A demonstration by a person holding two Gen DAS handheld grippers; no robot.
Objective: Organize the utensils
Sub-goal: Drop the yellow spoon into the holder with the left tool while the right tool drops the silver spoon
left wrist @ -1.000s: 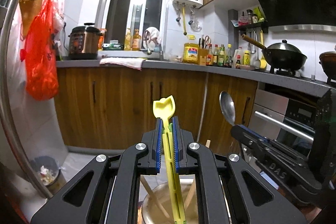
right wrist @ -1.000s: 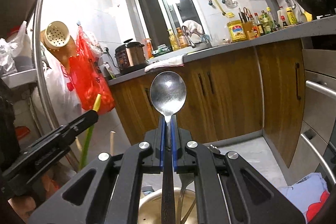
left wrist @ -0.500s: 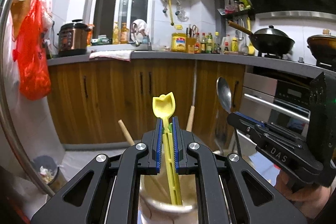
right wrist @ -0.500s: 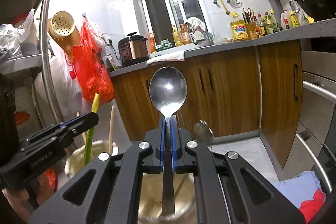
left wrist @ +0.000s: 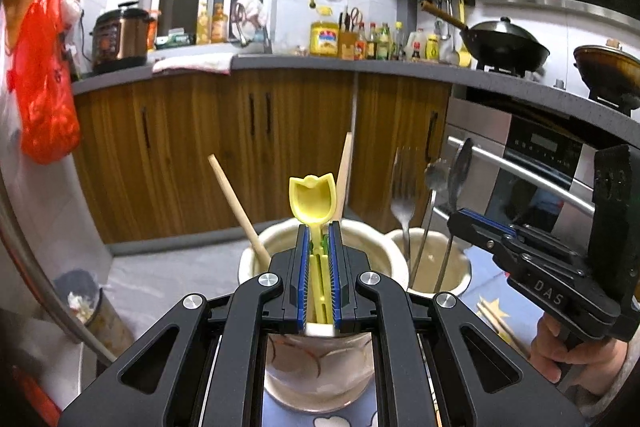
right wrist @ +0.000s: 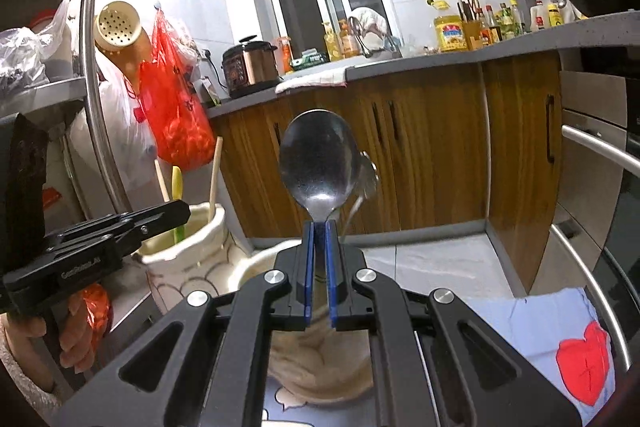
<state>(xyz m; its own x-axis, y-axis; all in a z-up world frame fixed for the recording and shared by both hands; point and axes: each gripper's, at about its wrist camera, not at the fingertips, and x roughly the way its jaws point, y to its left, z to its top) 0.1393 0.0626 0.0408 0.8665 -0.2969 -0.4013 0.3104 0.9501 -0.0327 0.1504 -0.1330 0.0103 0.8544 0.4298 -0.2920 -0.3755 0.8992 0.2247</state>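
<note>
My left gripper [left wrist: 319, 227] is shut on a yellow plastic spoon [left wrist: 312, 197], held upright with its handle down inside a cream ceramic holder [left wrist: 320, 379] that also holds wooden chopsticks [left wrist: 238, 207]. My right gripper [right wrist: 319, 227] is shut on a metal spoon [right wrist: 318, 167], bowl up, over a second cream holder [right wrist: 316, 367]. In the left wrist view that second holder [left wrist: 456, 275] carries a fork [left wrist: 402, 203] and another spoon [left wrist: 434, 175], with the right gripper [left wrist: 460, 217] at it. The left gripper [right wrist: 176, 215] shows in the right wrist view.
Wooden cabinets [left wrist: 248, 143] and a grey counter [left wrist: 320, 63] run behind. An oven [left wrist: 532, 163] stands at the right. A red bag [left wrist: 44, 79] hangs at the left by a metal rack post [right wrist: 94, 75]. A small bin [left wrist: 86, 303] is on the floor.
Both grippers have moved down with their spoons. The handles now reach deeper into the two holders, and the holders' rims and other utensils have come into view.
</note>
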